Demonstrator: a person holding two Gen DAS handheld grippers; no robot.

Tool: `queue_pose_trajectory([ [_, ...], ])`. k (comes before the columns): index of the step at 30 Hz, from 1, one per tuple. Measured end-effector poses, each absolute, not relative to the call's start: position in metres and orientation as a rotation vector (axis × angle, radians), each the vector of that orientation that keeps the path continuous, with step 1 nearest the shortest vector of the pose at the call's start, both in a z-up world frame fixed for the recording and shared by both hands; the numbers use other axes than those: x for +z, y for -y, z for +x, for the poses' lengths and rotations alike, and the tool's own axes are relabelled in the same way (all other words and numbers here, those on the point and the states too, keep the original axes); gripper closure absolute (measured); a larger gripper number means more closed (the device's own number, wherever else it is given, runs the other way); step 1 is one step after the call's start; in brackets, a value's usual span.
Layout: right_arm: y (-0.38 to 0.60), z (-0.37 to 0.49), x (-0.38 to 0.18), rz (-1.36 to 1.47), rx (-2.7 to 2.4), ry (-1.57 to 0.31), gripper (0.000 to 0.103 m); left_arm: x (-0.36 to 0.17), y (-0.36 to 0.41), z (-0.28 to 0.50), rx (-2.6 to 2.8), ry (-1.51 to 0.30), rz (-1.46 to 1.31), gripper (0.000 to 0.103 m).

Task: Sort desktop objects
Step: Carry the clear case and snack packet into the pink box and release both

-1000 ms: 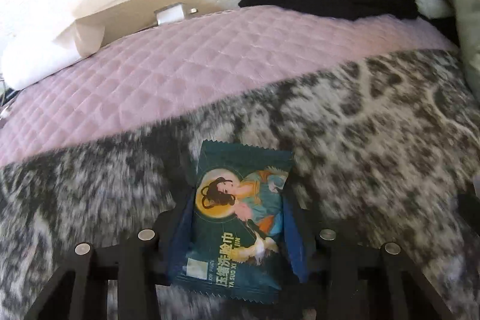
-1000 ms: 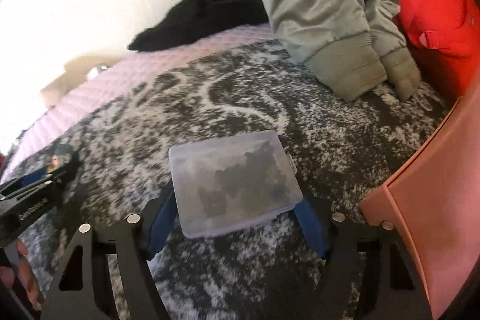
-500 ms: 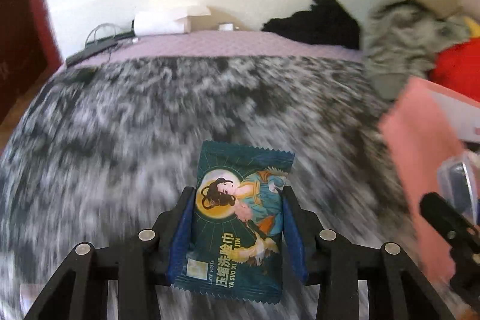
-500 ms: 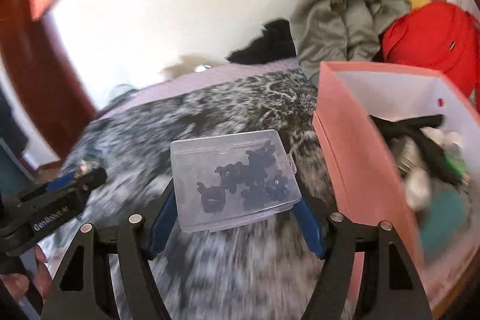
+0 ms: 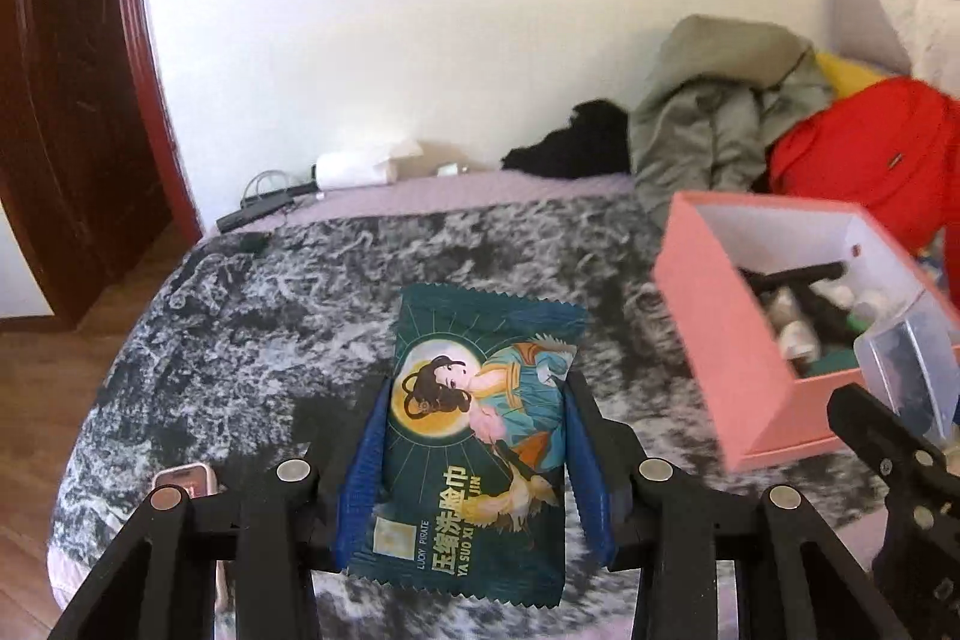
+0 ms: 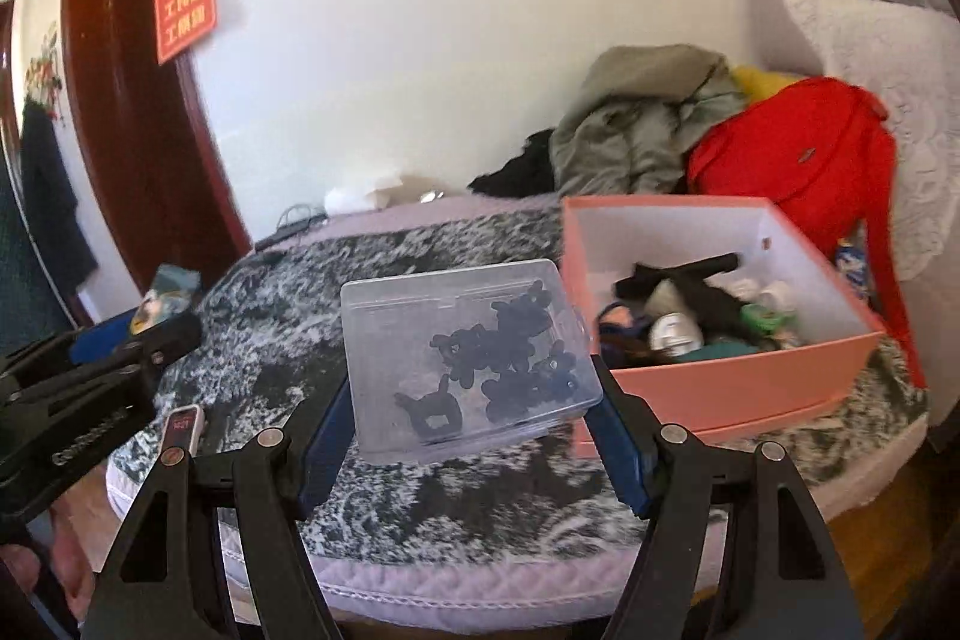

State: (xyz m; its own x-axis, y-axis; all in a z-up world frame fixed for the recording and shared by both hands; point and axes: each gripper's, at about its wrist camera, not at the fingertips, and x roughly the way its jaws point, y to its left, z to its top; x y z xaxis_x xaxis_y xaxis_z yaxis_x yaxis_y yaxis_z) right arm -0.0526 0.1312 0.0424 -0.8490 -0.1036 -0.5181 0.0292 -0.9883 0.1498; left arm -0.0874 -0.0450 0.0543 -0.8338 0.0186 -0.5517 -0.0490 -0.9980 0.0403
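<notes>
Left of the pink box (image 6: 720, 388) on the bed, carrying two finds toward it: left hand-held gripper (image 5: 474, 466) clenched on a green sachet (image 5: 480, 436), right hand-held gripper (image 6: 474, 430) clenched on a clear plastic case (image 6: 462, 352) of small black pieces, both held above the patterned blanket (image 5: 270, 316). Likely needing next to bring each over the box's open top before releasing. Inside the box already: black sticks, small white bottles and something teal, jumbled.

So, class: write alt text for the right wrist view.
The right gripper holds a clear plastic case of small black parts above a grey patterned bedspread. An open pink box of oddments sits to its right.
</notes>
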Motion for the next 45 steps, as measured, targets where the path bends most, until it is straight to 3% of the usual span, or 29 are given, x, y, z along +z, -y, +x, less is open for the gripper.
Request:
queue_pose_trajectory([
  [8, -0.177, -0.003, 0.073, 0.724, -3.05, 0.269, 0.029, 0.085, 0.0, -0.065, 2.936, -0.173, -0.768, 0.056],
  [17, -0.232, 0.003, 0.102, 0.6, -3.2, 0.319, 0.029, 0.1, -0.079, -0.095, 2.83, -0.232, -0.719, 0.056],
  [30, -0.32, -0.092, 0.115, 0.563, -3.373, 0.341, 0.029, 0.089, -0.178, -0.215, 2.723, -0.309, -0.702, 0.055],
  [32, -0.335, -0.125, 0.106, 0.591, -3.386, 0.359, 0.028, 0.07, -0.191, -0.246, 2.707, -0.364, -0.786, 0.046],
  [34, -0.347, -0.163, 0.09, 0.721, -3.376, 0.369, 0.026, 0.049, -0.205, -0.278, 2.687, -0.423, -0.877, 0.009],
  [35, -0.354, -0.183, 0.074, 0.849, -3.365, 0.385, 0.023, 0.037, -0.209, -0.29, 2.681, -0.44, -0.923, 0.006],
  [36, -0.361, -0.203, 0.058, 0.98, -3.347, 0.4, 0.012, 0.026, -0.212, -0.302, 2.676, -0.454, -0.968, 0.006],
  [37, -0.368, -0.223, 0.042, 1.11, -3.324, 0.415, 0.01, 0.016, -0.213, -0.308, 2.675, -0.46, -0.99, 0.006],
  [41, -0.375, -0.244, 0.007, 1.21, -3.298, 0.438, 0.01, 0.004, -0.208, -0.31, 2.728, -0.48, -0.981, 0.006],
  [45, -0.368, -0.243, 0.0, 1.195, -3.279, 0.463, 0.01, 0.027, -0.189, -0.285, 2.802, -0.445, -0.872, 0.006],
])
